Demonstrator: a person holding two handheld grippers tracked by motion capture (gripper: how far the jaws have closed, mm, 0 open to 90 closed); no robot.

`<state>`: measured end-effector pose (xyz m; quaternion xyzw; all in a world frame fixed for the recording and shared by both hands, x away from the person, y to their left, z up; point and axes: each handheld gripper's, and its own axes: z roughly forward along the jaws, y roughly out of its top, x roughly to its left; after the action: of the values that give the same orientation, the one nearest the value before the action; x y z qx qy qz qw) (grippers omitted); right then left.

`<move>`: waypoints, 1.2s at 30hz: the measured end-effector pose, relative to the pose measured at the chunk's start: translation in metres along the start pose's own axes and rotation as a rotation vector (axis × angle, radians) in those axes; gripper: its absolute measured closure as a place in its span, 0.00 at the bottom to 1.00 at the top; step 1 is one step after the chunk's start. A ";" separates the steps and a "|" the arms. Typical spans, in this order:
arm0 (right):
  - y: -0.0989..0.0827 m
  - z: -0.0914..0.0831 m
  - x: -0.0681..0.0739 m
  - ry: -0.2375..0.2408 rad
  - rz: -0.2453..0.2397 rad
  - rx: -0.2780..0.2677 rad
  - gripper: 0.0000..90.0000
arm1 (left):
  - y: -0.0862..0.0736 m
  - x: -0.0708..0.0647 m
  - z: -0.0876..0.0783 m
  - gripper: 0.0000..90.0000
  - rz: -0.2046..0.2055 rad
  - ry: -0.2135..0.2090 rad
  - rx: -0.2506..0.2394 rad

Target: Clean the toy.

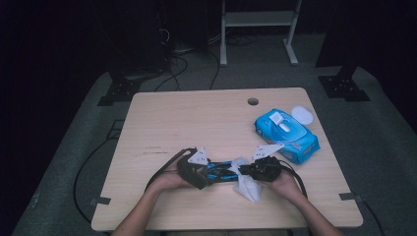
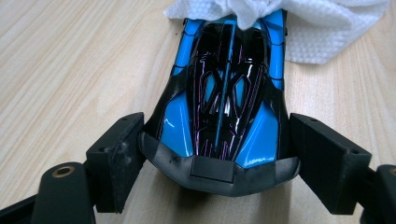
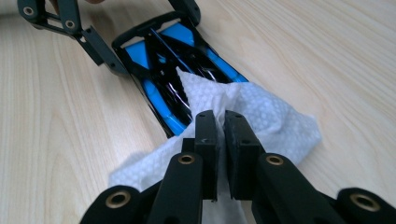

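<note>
Toy car (image 2: pixel 224 102) lies at the table's (image 1: pixel 196 118) near edge. Left gripper (image 2: pixel 219 154) brackets its end, jaws spread beside it, apparently to steady it. Right gripper (image 3: pixel 222 140) pinches a wet wipe (image 3: pixel 261 116) against the car, seemingly for cleaning

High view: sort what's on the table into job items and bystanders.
In use: toy car, wipe, left gripper around the car's end, right gripper pinching the wipe.
Lying about: wipes pack, white lid.
</note>
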<state>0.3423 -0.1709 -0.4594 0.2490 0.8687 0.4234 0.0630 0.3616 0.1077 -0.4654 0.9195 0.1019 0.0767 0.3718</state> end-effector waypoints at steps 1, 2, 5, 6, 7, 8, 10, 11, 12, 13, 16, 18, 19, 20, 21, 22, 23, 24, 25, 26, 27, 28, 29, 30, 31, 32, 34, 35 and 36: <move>0.003 0.003 0.002 0.011 -0.007 -0.003 0.93 | -0.001 0.000 0.000 0.23 -0.005 -0.002 -0.004; 0.006 0.006 0.004 0.026 -0.012 -0.007 0.93 | -0.001 0.000 0.000 0.23 -0.008 -0.004 -0.005; 0.015 0.015 0.011 0.050 -0.032 -0.016 0.92 | -0.002 0.001 -0.001 0.23 -0.009 -0.003 -0.007; 0.015 0.016 0.011 0.053 -0.029 -0.019 0.92 | -0.003 0.001 -0.002 0.23 -0.010 -0.006 -0.007; 0.014 0.016 0.009 0.055 -0.022 -0.019 0.92 | -0.003 0.002 -0.002 0.23 -0.008 -0.007 -0.005; 0.012 0.015 0.008 0.051 -0.019 -0.019 0.92 | -0.004 0.002 -0.002 0.23 -0.011 -0.011 -0.008; 0.006 0.009 0.000 0.022 0.001 -0.011 0.92 | -0.003 0.002 -0.002 0.23 -0.009 -0.009 -0.008; 0.002 0.005 -0.005 0.010 0.021 -0.006 0.92 | -0.003 0.002 -0.001 0.23 -0.011 -0.009 -0.011; -0.002 0.003 -0.011 0.003 0.044 -0.005 0.92 | -0.003 0.002 -0.001 0.23 -0.013 -0.009 -0.012; -0.004 0.000 -0.016 -0.007 0.077 -0.003 0.92 | -0.003 0.001 -0.001 0.23 -0.012 -0.009 -0.014; 0.000 0.000 -0.021 -0.032 0.083 0.006 0.92 | -0.002 0.001 -0.001 0.23 -0.009 -0.008 -0.012; 0.007 0.006 -0.022 -0.027 0.082 -0.008 0.92 | -0.002 0.001 -0.001 0.23 -0.010 -0.007 -0.014; 0.012 0.010 -0.022 -0.019 0.081 -0.008 0.93 | -0.003 0.001 0.000 0.23 -0.010 -0.007 -0.014; 0.018 0.016 -0.022 -0.008 0.082 -0.012 0.93 | -0.003 0.001 0.000 0.23 -0.010 -0.008 -0.014; 0.023 0.022 -0.021 0.005 0.077 -0.015 0.93 | -0.003 0.001 -0.001 0.23 -0.011 -0.008 -0.015; 0.028 0.027 -0.019 0.013 0.070 -0.011 0.93 | -0.003 0.001 -0.001 0.23 -0.011 -0.009 -0.014; 0.030 0.030 -0.017 0.013 0.062 -0.013 0.93 | -0.003 0.002 -0.001 0.23 -0.011 -0.011 -0.011; 0.033 0.033 -0.017 0.012 0.051 -0.012 0.93 | -0.004 0.002 -0.002 0.23 -0.014 -0.014 -0.014; 0.034 0.035 -0.018 0.007 0.041 -0.010 0.93 | -0.004 0.002 -0.002 0.23 -0.021 -0.015 -0.015; 0.032 0.036 -0.020 -0.003 0.043 -0.005 0.93 | -0.004 0.002 -0.001 0.23 -0.026 -0.015 -0.020; 0.031 0.034 -0.022 0.004 0.061 -0.008 0.93 | -0.004 0.002 -0.001 0.23 -0.019 -0.014 -0.020; 0.028 0.032 -0.025 0.011 0.080 -0.017 0.93 | -0.003 0.002 -0.001 0.23 -0.009 -0.011 -0.010; 0.025 0.027 -0.028 0.002 0.082 -0.019 0.93 | -0.003 0.001 0.000 0.24 -0.007 -0.013 -0.007; 0.022 0.023 -0.029 -0.009 0.087 -0.019 0.93 | -0.003 0.001 0.001 0.24 -0.008 -0.012 -0.004; 0.018 0.017 -0.030 -0.021 0.090 -0.022 0.93 | -0.003 0.001 0.002 0.25 -0.004 -0.011 0.008; 0.015 0.012 -0.031 -0.030 0.099 -0.022 0.93 | -0.004 0.001 0.003 0.28 -0.003 -0.022 0.022; 0.007 0.002 -0.033 -0.036 0.112 -0.023 0.93 | -0.006 0.001 0.004 0.30 -0.007 -0.015 0.025; 0.005 -0.001 -0.034 -0.042 0.114 -0.021 0.93 | -0.006 0.001 0.003 0.29 -0.010 -0.017 0.019; 0.003 -0.003 -0.034 -0.045 0.116 -0.017 0.93 | -0.006 0.002 0.002 0.29 -0.025 -0.024 0.002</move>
<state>0.3722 -0.1882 -0.4580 0.3076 0.8477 0.4280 0.0600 0.3629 0.1109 -0.4710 0.9194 0.1092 0.0609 0.3730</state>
